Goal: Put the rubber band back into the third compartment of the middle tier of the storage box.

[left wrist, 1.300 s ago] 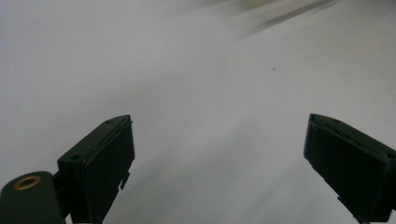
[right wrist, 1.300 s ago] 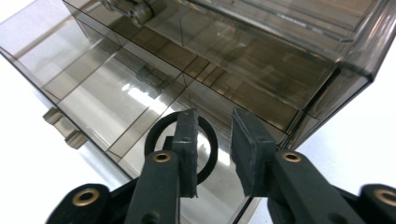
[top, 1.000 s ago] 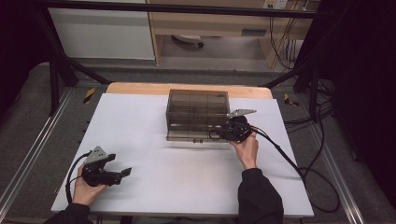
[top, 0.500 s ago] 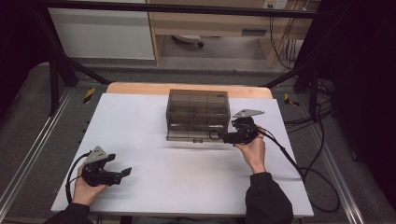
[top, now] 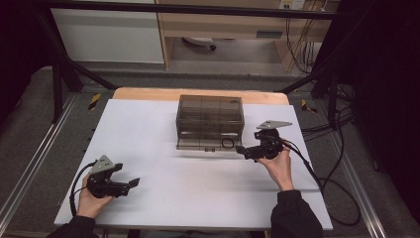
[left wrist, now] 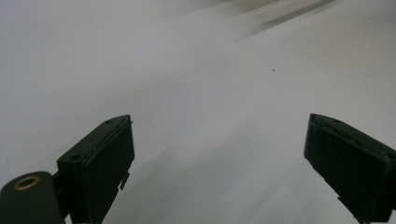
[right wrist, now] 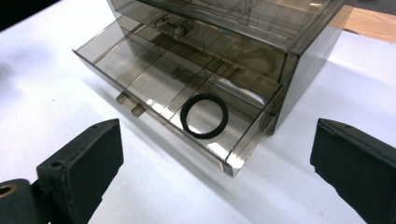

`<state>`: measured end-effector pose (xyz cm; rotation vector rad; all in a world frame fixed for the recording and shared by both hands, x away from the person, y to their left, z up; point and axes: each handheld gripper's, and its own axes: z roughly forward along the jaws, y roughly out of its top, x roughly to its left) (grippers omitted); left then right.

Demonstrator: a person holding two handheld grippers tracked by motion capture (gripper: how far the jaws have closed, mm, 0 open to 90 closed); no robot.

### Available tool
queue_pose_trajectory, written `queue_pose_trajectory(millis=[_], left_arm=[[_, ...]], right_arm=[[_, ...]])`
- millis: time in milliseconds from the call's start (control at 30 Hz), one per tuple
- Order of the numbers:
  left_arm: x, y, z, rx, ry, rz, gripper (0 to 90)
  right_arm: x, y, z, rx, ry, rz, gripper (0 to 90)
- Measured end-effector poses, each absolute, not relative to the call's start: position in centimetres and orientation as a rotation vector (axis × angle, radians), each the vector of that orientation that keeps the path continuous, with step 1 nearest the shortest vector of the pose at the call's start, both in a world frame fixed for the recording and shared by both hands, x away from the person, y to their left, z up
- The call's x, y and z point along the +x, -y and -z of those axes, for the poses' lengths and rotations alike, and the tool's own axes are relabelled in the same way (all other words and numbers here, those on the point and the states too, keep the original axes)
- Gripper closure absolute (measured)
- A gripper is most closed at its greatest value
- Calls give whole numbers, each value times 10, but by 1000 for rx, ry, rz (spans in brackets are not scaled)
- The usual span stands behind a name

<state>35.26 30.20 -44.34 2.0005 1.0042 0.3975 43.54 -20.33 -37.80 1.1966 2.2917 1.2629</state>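
Beside the open drawer (right wrist: 177,100), right gripper (top: 243,150) hangs clear, fingers spread.

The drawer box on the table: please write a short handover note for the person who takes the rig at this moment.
Left gripper: open, holding nothing, low at the near left of the white table.
Right gripper: open, holding nothing, just right of the drawer box.
Things: the bottom drawer is pulled out; a black ring lies in its right end compartment.
Done: ring is in the drawer.
Left: probably push the drawer shut.
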Motion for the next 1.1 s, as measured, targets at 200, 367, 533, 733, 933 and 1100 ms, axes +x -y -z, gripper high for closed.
queue_pose_trajectory(millis=[200, 367, 533, 733, 933, 1100], left_arm=[[353, -302, 443, 2002, -1005, -399, 80], [353, -302, 444, 2002, -1006, -399, 79], [353, -301, 444, 2005, -1005, -398, 79], [353, -301, 444, 2002, -1005, -398, 79], [353, -300, 444, 2008, -997, -398, 79], [352, -300, 444, 2007, -997, -397, 79]], right_arm=[[424, 216, 382, 1173, -2303, -1261, 8], [415, 224, 386, 1163, -2294, -1277, 6], [406, 230, 394, 1155, -2301, -1277, 6], [395, 237, 403, 1150, -2298, -1291, 6], [386, 243, 413, 1155, -2299, -1310, 6], [380, 247, 423, 1148, -2319, -1305, 6]])
